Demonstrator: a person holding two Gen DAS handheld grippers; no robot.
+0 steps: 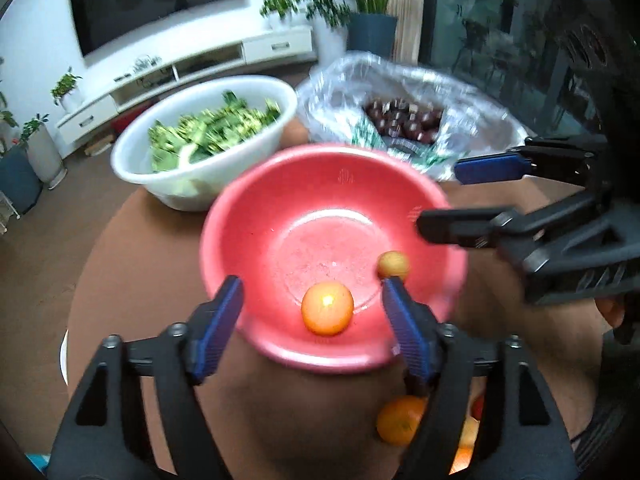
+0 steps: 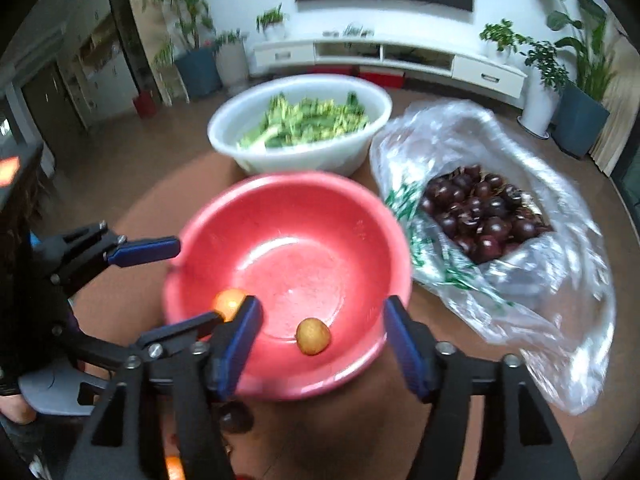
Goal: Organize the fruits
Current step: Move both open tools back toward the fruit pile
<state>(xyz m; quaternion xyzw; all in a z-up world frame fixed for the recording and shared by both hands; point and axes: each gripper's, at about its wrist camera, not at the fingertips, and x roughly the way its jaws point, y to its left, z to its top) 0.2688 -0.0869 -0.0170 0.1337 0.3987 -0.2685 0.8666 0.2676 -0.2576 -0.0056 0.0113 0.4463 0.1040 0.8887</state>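
Standing released above the red bowl (image 1: 256, 216), the left gripper (image 1: 312, 312) and right gripper (image 2: 320, 322) are seen empty. An orange (image 1: 327, 308) and a yellow fruit (image 2: 313, 336) lie low in the frame, inside the bowl. Loose fruit (image 1: 400, 420) at the bottom edge could be knocked off the table (image 1: 120, 280) if the jaws are swung carelessly.

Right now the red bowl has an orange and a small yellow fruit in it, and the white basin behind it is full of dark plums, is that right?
Not quite. The white basin holds green leafy vegetables, as the right wrist view shows; the dark round fruits are in the plastic bag. The red bowl does hold the orange and the small yellow fruit.
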